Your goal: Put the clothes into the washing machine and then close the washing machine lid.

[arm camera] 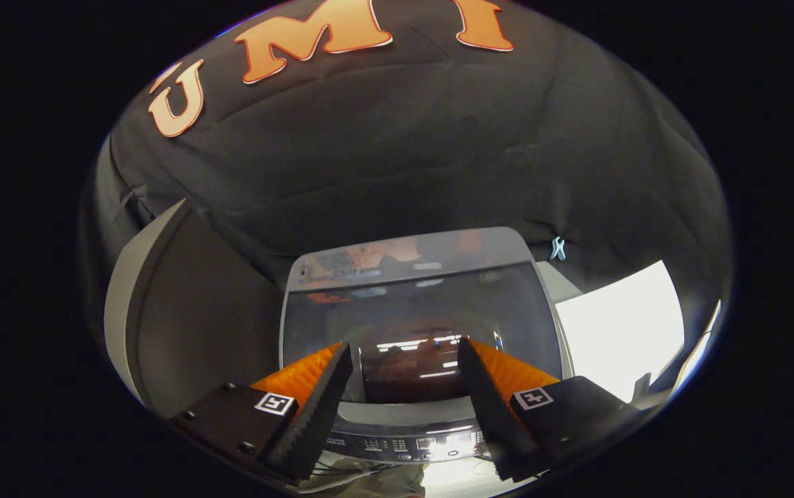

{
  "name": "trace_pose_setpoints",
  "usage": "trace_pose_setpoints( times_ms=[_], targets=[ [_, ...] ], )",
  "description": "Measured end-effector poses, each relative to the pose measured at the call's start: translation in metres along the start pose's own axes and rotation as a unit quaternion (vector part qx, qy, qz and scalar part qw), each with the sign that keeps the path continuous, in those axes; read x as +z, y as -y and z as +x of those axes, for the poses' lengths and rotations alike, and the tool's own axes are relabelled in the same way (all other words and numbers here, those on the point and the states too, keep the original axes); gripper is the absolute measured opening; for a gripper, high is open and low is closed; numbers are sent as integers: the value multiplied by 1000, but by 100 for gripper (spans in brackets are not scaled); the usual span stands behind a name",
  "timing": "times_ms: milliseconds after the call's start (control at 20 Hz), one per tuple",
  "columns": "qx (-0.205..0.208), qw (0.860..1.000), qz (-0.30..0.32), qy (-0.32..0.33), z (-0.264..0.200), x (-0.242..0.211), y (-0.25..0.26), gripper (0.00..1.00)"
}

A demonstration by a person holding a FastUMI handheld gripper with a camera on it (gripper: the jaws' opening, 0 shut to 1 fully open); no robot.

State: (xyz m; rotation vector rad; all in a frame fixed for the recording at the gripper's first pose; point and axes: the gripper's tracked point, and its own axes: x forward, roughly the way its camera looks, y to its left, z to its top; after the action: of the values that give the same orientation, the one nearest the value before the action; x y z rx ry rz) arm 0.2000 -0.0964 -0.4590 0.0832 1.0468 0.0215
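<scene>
I have the gripper (404, 360) spread wide with nothing between its fingers — the two black ribbed pads (321, 401) flank open air, and through that gap I look straight at the washing machine (418, 415). Its lid (418, 304) appears to be lying down flat over the tub: a dark glass pane in a pale frame, mirroring the room so strongly that I cannot make out any clothes beneath it, nor anywhere else around the machine. The lid lies directly ahead of the fingers and a little below them, its near edge running crosswise to my line of approach, so the pads straddle that edge about symmetrically. The control panel (425, 443) with its lit buttons sits nearer still, just under the fingertips. To the left of the machine stands a dark curved panel with a grey rim (162, 318); to the right is a bright white surface (618, 332). My judgement is that the lid already looks closed, though the fisheye and the reflections leave me unsure whether it is fully seated — if it needs a last press, the move is simply forward and down onto that near edge, keeping clear of the buttons.
</scene>
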Motion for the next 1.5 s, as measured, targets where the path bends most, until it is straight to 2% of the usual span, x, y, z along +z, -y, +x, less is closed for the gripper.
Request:
trace_pose_setpoints(
  times_ms=[350,650,1200,1500],
  targets=[
    [-9,1000,6,23,-10,-6,12,99],
    [-19,998,-16,57,-30,-7,9,99],
    [-17,986,-54,159,-107,25,-44,98],
    [-25,971,-54,232,-166,59,-70,97]
  ],
)
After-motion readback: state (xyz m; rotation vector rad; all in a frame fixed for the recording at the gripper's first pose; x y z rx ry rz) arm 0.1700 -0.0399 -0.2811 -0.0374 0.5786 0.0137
